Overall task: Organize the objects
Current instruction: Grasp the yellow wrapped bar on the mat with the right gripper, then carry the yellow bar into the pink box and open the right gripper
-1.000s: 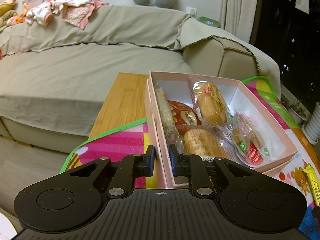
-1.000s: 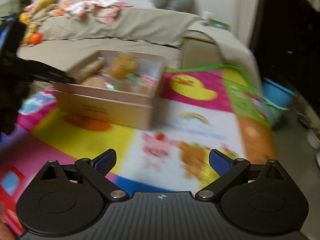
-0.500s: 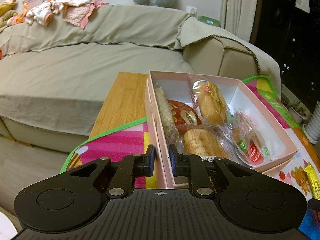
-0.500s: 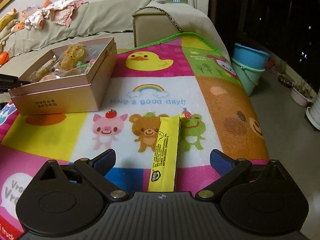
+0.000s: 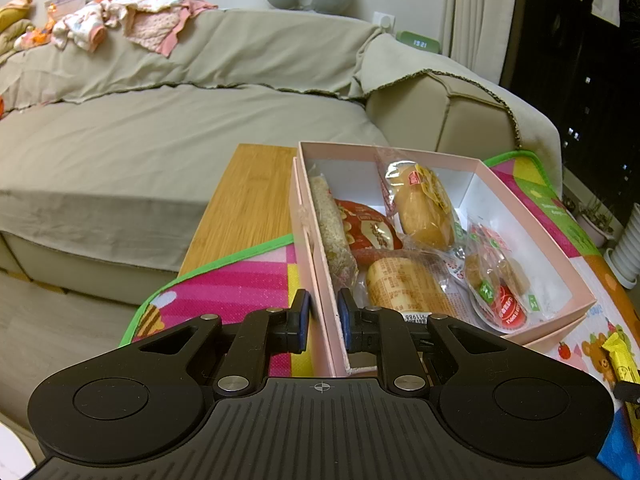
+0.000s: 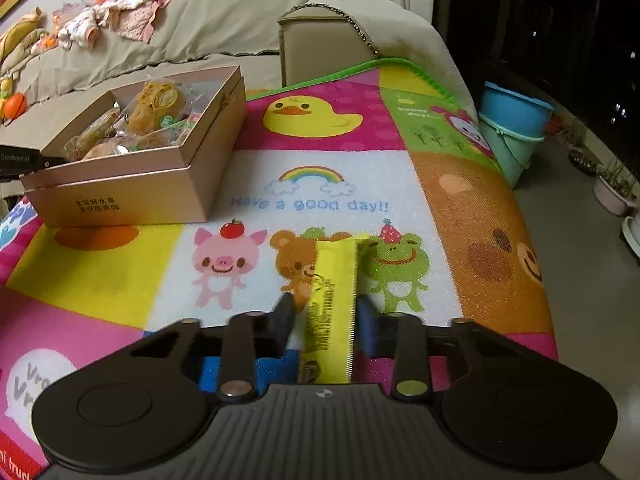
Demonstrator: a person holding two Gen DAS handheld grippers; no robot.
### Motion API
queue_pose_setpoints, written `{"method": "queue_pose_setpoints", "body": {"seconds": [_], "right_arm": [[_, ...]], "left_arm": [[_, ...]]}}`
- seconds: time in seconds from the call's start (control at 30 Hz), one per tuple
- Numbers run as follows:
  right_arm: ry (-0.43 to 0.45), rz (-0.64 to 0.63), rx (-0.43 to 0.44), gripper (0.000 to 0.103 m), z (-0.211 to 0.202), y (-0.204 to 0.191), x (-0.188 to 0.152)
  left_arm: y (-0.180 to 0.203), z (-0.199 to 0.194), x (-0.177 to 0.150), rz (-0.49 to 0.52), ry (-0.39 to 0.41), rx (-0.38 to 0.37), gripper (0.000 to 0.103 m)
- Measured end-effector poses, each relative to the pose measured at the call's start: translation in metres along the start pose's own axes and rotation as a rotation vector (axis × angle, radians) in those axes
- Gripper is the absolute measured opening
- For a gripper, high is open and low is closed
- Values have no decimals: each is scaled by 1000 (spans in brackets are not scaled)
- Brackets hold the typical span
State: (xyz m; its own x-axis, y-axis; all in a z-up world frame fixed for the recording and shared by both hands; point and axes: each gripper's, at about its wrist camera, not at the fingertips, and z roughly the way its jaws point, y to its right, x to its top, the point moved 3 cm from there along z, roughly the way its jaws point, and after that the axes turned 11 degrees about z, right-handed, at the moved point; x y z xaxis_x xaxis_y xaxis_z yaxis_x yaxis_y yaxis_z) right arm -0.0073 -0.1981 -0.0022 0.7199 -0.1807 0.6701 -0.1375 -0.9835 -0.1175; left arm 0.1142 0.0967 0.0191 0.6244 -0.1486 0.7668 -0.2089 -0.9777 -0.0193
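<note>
A pink cardboard box (image 5: 532,220) holding several wrapped snacks sits on the colourful play mat (image 5: 240,280). My left gripper (image 5: 323,314) is shut on the box's near left wall. The box also shows in the right wrist view (image 6: 132,196) at the left. A long yellow snack packet (image 6: 332,304) lies on the mat, and it also shows in the left wrist view (image 5: 622,364). My right gripper (image 6: 326,320) has its jaws closed in around the packet, one finger on each side, touching or nearly touching it.
A beige sofa (image 5: 160,120) with clothes (image 5: 120,24) on its back stands behind the mat. A wooden board (image 5: 248,208) lies left of the box. Blue and green buckets (image 6: 516,128) stand on the floor to the right, with plant pots (image 6: 616,188) beyond.
My right gripper swung from the box toward the yellow packet, came down over it and narrowed its jaws around it. The left gripper and the box stayed still.
</note>
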Motion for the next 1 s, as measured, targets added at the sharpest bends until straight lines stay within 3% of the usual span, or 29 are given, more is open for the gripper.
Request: {"method": "queue_pose_setpoints", "body": {"seconds": [0.27, 0.57, 0.8, 1.0], "right_arm": [[-30, -41, 22, 23, -13, -10, -8], [-15, -51, 132, 23, -40, -35, 1], [58, -71, 230, 23, -75, -58, 36], [203, -103, 297, 23, -97, -89, 102]], "left_arm": [[0, 0, 0, 0, 0, -1, 18], [0, -1, -1, 0, 2, -3, 18], [-1, -1, -4, -2, 8, -6, 18], [-2, -2, -3, -7, 12, -11, 18]]}}
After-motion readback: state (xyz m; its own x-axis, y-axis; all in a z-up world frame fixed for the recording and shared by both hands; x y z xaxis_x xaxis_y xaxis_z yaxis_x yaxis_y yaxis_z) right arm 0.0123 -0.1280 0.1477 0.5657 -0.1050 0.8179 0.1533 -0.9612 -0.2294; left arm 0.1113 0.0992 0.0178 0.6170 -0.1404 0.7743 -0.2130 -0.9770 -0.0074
